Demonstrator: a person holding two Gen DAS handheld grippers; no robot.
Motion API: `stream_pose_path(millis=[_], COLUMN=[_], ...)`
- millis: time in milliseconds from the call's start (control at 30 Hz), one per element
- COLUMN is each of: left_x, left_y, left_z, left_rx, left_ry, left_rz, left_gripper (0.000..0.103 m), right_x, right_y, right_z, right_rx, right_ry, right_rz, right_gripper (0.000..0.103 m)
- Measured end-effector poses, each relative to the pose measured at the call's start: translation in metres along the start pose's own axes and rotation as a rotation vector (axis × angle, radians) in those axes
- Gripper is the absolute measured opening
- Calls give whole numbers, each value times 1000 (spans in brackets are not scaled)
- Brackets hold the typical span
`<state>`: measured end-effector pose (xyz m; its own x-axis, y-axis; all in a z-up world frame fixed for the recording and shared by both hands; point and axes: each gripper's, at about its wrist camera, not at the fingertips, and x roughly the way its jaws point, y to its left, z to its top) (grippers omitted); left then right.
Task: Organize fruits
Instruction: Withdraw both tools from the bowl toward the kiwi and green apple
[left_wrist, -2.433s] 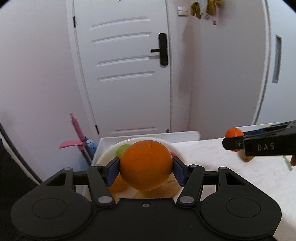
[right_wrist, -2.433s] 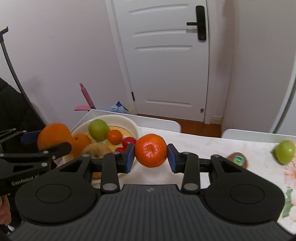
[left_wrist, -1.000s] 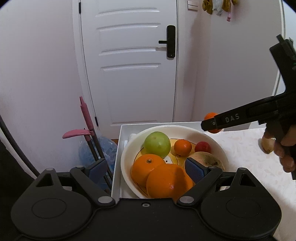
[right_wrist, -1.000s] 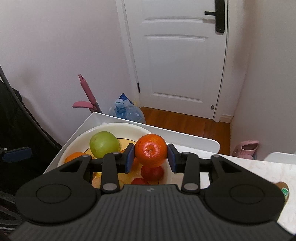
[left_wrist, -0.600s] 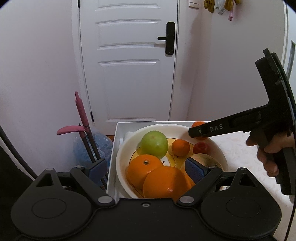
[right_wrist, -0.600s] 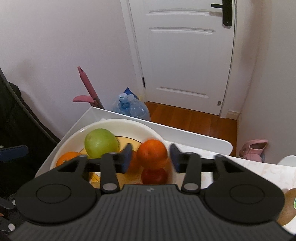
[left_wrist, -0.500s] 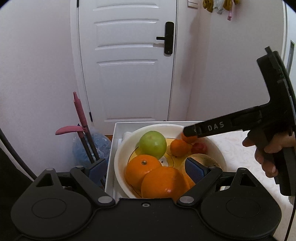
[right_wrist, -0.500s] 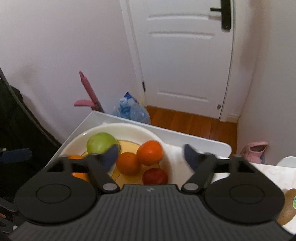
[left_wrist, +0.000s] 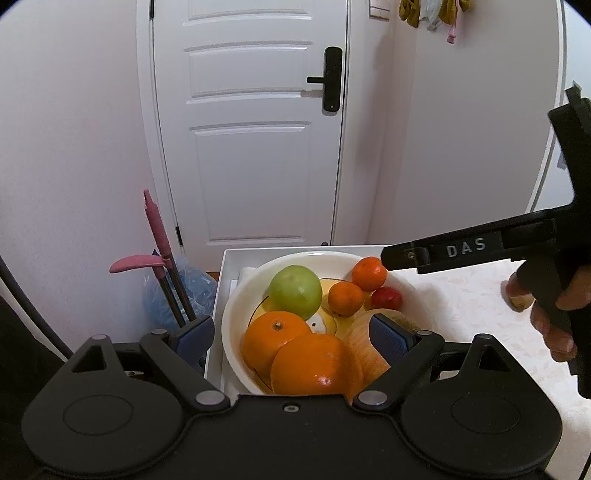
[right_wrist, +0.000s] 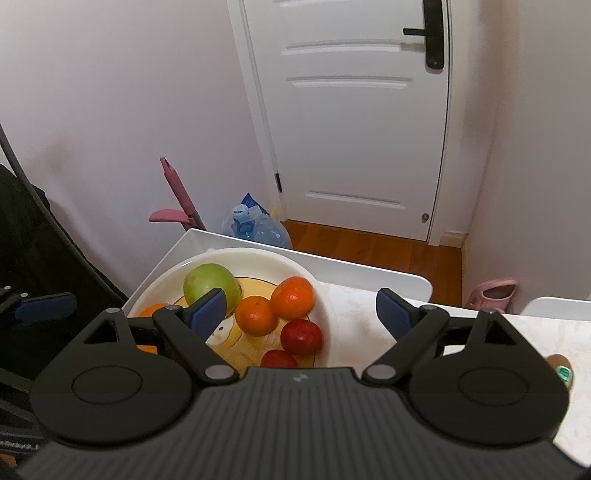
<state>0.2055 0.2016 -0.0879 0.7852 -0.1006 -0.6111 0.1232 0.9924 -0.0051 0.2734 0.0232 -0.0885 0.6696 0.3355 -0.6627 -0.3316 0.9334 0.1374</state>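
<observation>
A white bowl (left_wrist: 236, 295) (right_wrist: 325, 295) at the table's left end holds a green apple (left_wrist: 294, 292) (right_wrist: 210, 283), two large oranges (left_wrist: 316, 363), two small tangerines (left_wrist: 368, 273) (right_wrist: 293, 297), red fruits (right_wrist: 301, 336) and a brownish pear (left_wrist: 364, 332). My left gripper (left_wrist: 291, 334) is open and empty just above the bowl's near side. My right gripper (right_wrist: 301, 308) is open and empty above the bowl's right part; it also shows side-on in the left wrist view (left_wrist: 406, 254). A kiwi (right_wrist: 561, 371) lies on the table at the right.
The bowl sits in a white tray (right_wrist: 369, 269) on a floral-patterned table (left_wrist: 480, 314). Beyond the table edge are a white door (left_wrist: 251, 129), a water jug (right_wrist: 258, 227) and pink-handled tools (left_wrist: 157, 229) on the floor.
My right gripper opened and let its tangerine drop into the bowl, then drew back slightly. My left gripper, open since releasing its orange, stayed over the bowl.
</observation>
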Motion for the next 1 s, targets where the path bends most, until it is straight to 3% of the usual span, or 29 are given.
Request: stream_pose_path(millis=[433, 700, 800, 1000], left_x=[-38, -55, -56, -55], left_y=[-37, -92, -115, -165], left_z=[13, 16, 15, 16], left_rx=[47, 72, 70, 85], left_ry=[-39, -41, -36, -31], left_rz=[-28, -6, 10, 5], left_gripper=[94, 95, 103, 103], right_x=[-89, -143, -158, -177], right_y=[-20, -75, -99, -155], right_z=[-22, -46, -56, -69], right_rx=[57, 64, 56, 72], right_ry=[-60, -67, -65, -55], right_rz=[-79, -141, -162, -184], right_gripper=[103, 103, 103, 103])
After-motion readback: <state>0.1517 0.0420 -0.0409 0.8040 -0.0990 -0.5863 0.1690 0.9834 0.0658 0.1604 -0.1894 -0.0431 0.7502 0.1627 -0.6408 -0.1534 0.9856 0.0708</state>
